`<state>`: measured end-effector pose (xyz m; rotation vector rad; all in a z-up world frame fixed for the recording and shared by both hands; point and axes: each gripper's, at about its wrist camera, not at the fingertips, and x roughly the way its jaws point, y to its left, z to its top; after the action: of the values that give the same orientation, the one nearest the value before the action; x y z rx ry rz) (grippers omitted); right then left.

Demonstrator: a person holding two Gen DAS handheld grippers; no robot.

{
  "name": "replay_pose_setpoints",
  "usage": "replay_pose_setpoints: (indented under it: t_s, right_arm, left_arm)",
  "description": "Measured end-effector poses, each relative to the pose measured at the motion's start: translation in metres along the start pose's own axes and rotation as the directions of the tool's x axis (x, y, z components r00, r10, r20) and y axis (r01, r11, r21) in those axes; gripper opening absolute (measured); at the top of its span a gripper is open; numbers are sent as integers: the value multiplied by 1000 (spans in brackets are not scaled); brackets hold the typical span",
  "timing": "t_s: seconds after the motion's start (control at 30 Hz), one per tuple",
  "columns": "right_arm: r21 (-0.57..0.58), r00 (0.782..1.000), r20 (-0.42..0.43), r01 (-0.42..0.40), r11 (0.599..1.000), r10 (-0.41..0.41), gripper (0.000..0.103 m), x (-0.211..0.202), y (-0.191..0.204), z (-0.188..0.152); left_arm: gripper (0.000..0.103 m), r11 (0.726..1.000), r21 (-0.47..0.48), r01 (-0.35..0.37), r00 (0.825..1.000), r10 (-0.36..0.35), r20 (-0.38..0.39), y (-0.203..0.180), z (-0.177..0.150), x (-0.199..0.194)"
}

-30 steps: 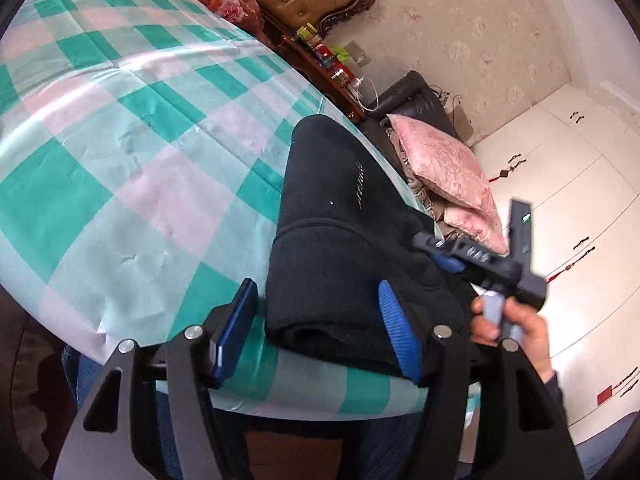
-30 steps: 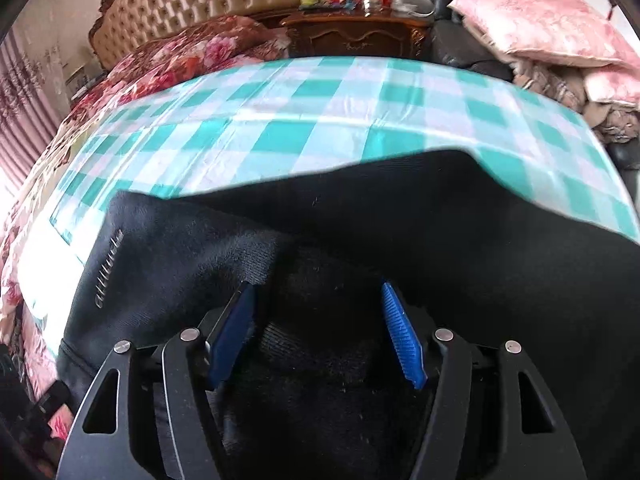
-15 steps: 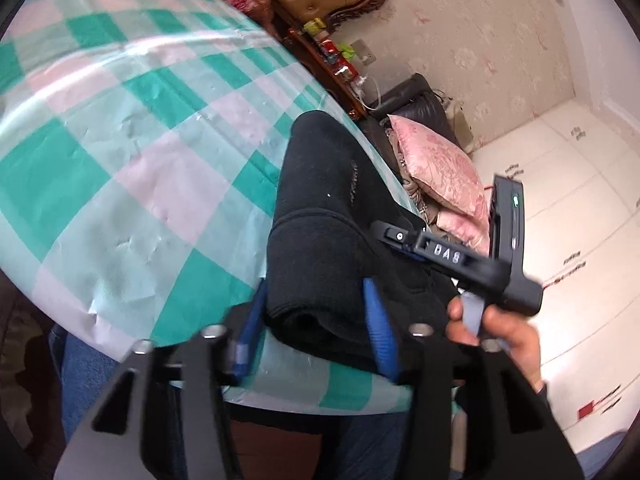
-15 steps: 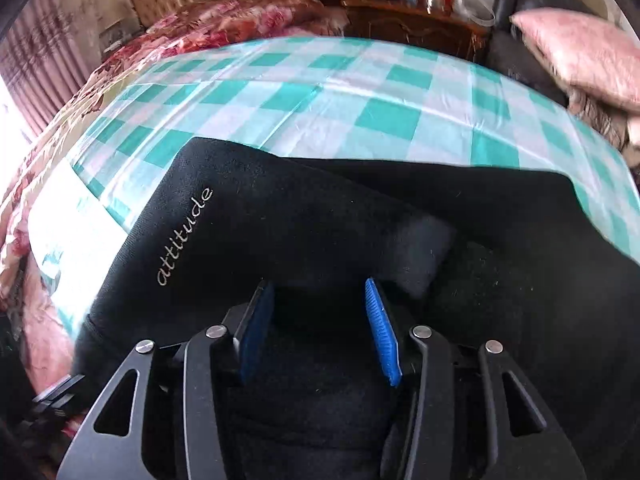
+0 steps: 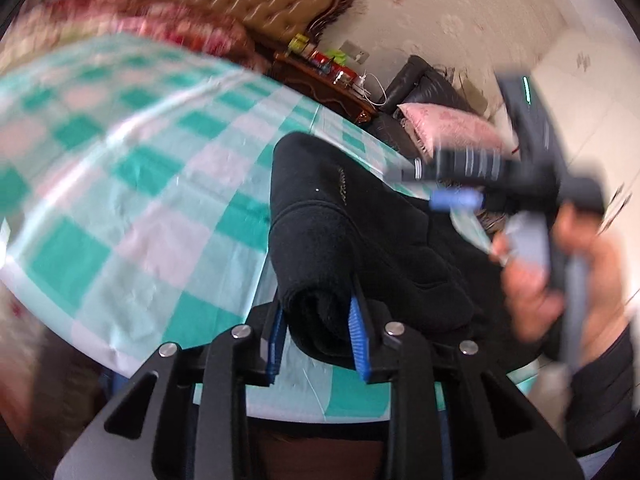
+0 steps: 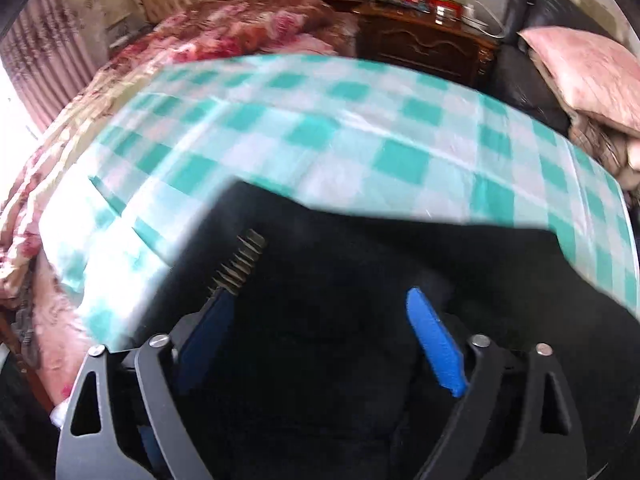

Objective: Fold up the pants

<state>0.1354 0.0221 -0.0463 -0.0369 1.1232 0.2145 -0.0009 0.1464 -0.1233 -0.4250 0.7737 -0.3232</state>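
Note:
The black pants (image 5: 348, 216) lie folded on the green-and-white checked tablecloth (image 5: 132, 184) near its front edge. My left gripper (image 5: 318, 332) is shut on the thick folded end of the pants. The right gripper shows in the left wrist view (image 5: 456, 188), held in a hand above the pants' right side. In the right wrist view, my right gripper (image 6: 320, 332) is open with its blue pads wide apart over the black pants (image 6: 360, 280). Both views are motion-blurred.
A bed with a floral quilt (image 6: 224, 40) and tufted headboard (image 5: 248, 4) lies beyond the table. A dark wood nightstand (image 6: 424, 44) with small items, a black chair (image 5: 420, 84) and pink pillows (image 6: 580, 68) stand at the right.
My left gripper has closed from open onto the folded end of the pants. My right gripper closed partly, then opened wide and lifted off the cloth.

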Motion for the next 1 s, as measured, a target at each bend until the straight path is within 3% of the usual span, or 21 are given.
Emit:
replay_pose_setpoints:
  t_s: [0.1, 0.23, 0.37, 0.47, 0.57, 0.63, 0.7, 0.83, 0.93, 1.0]
  right_arm:
    - [-17, 997, -82, -7, 1000, 5, 86, -3, 16, 27]
    - [-103, 976, -215, 20, 994, -42, 86, 15, 55, 55]
    - [-205, 945, -299, 72, 976, -133, 86, 44, 90, 62]
    - [-273, 909, -369, 94, 957, -195, 86, 71, 103, 56]
    - [-298, 899, -376, 112, 948, -224, 84, 82, 104, 53]
    - [-321, 902, -359, 123, 939, -241, 48, 79, 102, 52]
    - [-272, 913, -364, 82, 959, -181, 36, 68, 90, 57]
    - [-214, 958, -283, -10, 977, -53, 29, 6, 56, 72]
    - [-119, 982, -180, -79, 990, 56, 28, -55, 5, 73]
    - [-48, 987, -107, -129, 990, 124, 28, -91, -37, 68]
  left_arm:
    - [27, 993, 92, -73, 997, 70, 27, -21, 3, -5]
    - [27, 977, 158, -142, 990, 136, 49, -38, 6, -7]
    - [26, 958, 211, -195, 980, 184, 69, -52, 7, -6]
    - [26, 943, 249, -222, 974, 205, 91, -62, 7, -8]
    - [25, 928, 282, -243, 969, 219, 113, -72, 7, -11]
    - [24, 915, 310, -256, 965, 224, 135, -82, 9, -15]
    - [23, 905, 339, -255, 964, 211, 162, -95, 15, -22]
    - [23, 865, 428, -260, 955, 165, 246, -139, 24, -38]
    - [23, 796, 544, -266, 942, 96, 321, -197, 21, -48]
    - [23, 745, 612, -266, 936, 46, 350, -233, 14, -49]
